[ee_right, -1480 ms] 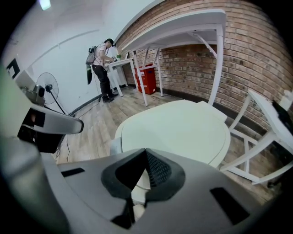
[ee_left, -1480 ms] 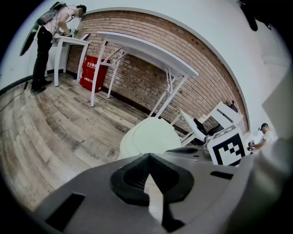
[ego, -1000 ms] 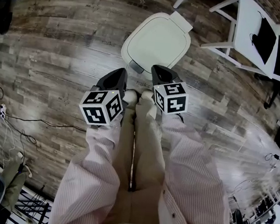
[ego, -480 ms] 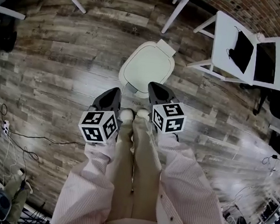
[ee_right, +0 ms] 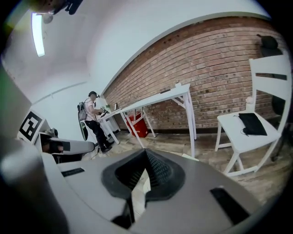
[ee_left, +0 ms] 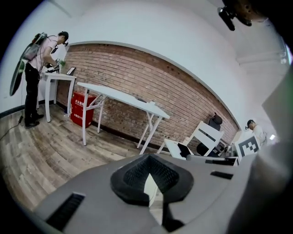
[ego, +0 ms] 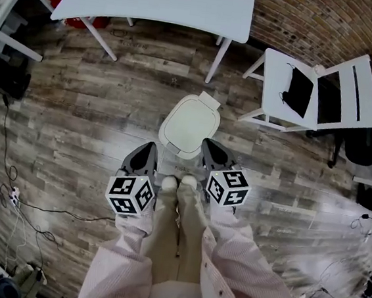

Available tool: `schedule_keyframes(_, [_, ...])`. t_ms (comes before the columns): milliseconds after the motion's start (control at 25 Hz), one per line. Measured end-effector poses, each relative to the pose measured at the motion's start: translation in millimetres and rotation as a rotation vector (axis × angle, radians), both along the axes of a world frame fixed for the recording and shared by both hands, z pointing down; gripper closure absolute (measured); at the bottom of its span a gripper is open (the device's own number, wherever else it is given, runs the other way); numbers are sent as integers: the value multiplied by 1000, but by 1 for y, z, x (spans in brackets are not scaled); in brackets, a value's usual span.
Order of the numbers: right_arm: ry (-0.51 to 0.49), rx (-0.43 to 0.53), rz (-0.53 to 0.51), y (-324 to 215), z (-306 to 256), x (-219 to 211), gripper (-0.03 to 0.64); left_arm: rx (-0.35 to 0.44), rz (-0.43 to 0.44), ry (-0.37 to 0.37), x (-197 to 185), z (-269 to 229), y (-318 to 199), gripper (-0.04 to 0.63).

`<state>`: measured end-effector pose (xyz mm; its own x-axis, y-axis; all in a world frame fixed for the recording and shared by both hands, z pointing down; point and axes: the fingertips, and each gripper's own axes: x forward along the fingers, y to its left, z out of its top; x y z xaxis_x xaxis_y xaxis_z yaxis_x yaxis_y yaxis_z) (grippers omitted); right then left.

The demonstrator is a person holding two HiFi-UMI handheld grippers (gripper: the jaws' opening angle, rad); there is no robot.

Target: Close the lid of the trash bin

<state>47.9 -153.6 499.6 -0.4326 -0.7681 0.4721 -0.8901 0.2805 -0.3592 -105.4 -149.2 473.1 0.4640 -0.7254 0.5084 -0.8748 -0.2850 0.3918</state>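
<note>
Right now the 2 grippers are hovering side by side at the center of the head view, both pointing toward the top of the frame. The left gripper (ego: 149, 146) is showing its 2 jaws closed together at the tips and is gripping nothing. The right gripper (ego: 207, 142) is doing the same, jaws fully together and empty. Each one is carrying its marker cube at the end nearer the bottom of the frame.

Just beyond the tips, and between them across the frame, the trash bin (ego: 190, 124) is standing on the wooden floor (ego: 79, 101), apart from both grippers. Its pale lid (ego: 189, 120) is lying flat and closed over the bin. The bin's long axis is running nearly up and down the frame, leaning slightly to the right. Its hinge end is pointing to the upper right and its front end is pointing down toward the person's shoes (ego: 170, 183).

Farther out, a white table (ego: 161, 3) is spanning the top of the frame. A white chair (ego: 311, 92) with a black item (ego: 298, 91) on its seat is standing at the right, near a brick wall (ego: 305, 19).
</note>
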Motion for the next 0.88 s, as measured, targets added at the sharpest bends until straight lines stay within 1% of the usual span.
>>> schedule_keyframes(320, [5, 129, 3, 2, -73, 11, 614, 104, 87, -17, 12, -62, 4, 601])
schedule_keyframes(480, [8, 189, -8, 2, -105, 17, 614, 158, 113, -15, 20, -95, 6, 601])
schedule_keyframes(640, [-4, 262, -10, 1, -139, 22, 614, 222, 118, -21, 20, -125, 6, 601])
schedule_keyframes(880, [4, 364, -47, 0, -185, 24, 614, 313, 97, -37, 13, -165, 0, 601])
